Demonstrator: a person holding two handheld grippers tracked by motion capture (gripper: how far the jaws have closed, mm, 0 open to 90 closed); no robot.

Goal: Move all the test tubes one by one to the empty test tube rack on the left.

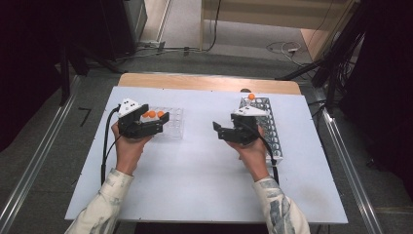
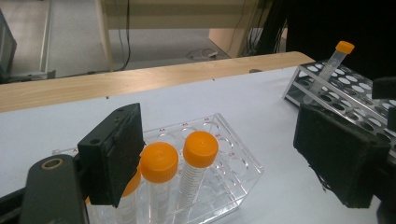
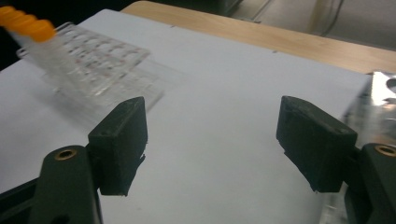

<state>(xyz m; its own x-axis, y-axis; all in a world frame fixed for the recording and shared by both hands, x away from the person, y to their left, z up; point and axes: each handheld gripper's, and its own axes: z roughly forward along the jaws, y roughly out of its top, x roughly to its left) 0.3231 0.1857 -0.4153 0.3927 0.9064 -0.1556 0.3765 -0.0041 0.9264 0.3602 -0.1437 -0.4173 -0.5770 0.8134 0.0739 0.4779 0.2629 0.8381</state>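
High view: left gripper (image 1: 158,121) at clear rack (image 1: 171,123), right gripper (image 1: 217,129) beside metal rack (image 1: 269,127). Left gripper view: jaws spread, orange-capped tubes (image 2: 195,173) upright in rack, unpinched. Right gripper view: jaws spread over bare worktop (image 3: 210,116).

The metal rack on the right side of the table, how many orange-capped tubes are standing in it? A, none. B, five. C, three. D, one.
D: the metal rack holds a single orange-capped tube at its far end, while the other capped tubes stand in the clear rack.
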